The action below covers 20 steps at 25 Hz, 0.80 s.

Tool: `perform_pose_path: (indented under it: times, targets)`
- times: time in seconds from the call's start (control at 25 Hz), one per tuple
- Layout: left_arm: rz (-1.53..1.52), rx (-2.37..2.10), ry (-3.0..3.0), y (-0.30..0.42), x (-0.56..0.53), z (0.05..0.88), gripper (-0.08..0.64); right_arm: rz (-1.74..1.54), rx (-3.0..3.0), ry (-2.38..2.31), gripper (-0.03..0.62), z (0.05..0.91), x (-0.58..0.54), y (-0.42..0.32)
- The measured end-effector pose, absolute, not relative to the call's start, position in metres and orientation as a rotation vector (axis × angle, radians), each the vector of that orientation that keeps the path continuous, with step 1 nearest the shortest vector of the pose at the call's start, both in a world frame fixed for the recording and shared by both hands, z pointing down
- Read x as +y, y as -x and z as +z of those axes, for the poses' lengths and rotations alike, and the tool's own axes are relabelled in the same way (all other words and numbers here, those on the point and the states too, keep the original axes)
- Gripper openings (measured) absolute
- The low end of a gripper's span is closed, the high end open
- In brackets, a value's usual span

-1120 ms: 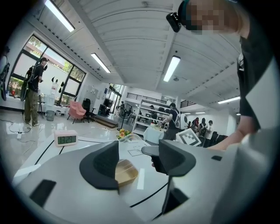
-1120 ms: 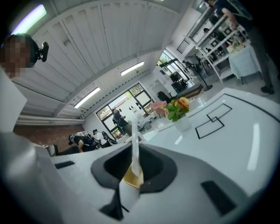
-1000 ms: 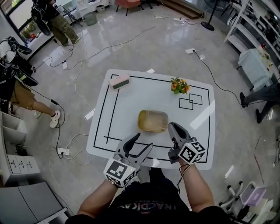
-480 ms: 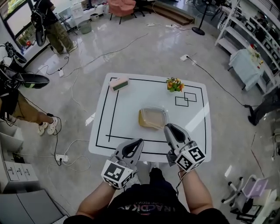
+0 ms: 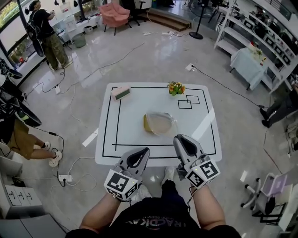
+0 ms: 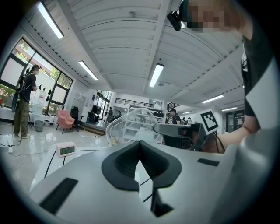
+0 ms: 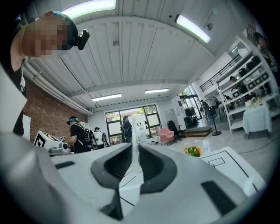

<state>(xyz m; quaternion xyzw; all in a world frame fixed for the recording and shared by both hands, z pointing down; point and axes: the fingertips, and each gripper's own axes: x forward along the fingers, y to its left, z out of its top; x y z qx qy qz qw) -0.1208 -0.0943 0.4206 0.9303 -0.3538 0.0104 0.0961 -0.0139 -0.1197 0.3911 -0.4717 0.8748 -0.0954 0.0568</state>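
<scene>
**Surface.** White, rounded surface, with a black outline drawn just inside its edge. Two overlapping black squares were drawn near the far right corner.

**Room.** Glossy grey floor with cables trailing across it. Shelving stood along the right wall and a pink chair at the far end. A person stood by the windows, well apart from the surface.

**Items on the surface.**
- Clock, in the far left corner.
- Flowers, by the far edge, just beside the squares.
- Clear lid, near the middle and tilted up.
- Tan tray, of which only a sliver showed, at the lid's left side.

**Right tongs**. These were closed on the lid's thin rim. In the right gripper view the rim stood as a clear upright strip between the jaws.

**Left tongs**. The jaws were pressed together with nothing between them. They hung over the near edge, apart from the lid.

**Edges and open room.** Both tongs sat at the near edge.
- Left of the lid, bare surface ran out to the outline.
- Right of the lid, the surface was also bare.
- The clock and flowers stood well apart from the lid.
</scene>
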Motion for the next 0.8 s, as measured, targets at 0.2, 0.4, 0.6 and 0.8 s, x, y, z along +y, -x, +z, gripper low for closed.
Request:
perform_pose_path:
  times: [0.2,0.4,0.6,0.8]
  targets:
    - [0.014,-1.021,-2.776,0.111,-0.081,0.414,0.003,-0.25,2.647,1.462,0.048,0.381,-0.096,0.004]
    - [0.0,-1.026,-2.783,0.09,-0.068,0.409,0.003,-0.232,2.651,1.463,0.048,0.375,-0.081,-0.017]
    - [0.004,-1.083,-2.759,0.069,-0.052,0.409,0.003,-0.234,2.677,1.402,0.048,0.371,-0.07,-0.034]
    - [0.013,-1.174,-2.713,0.043,-0.033,0.409,0.003,-0.259,2.729,1.306,0.048,0.374,-0.057,-0.054]
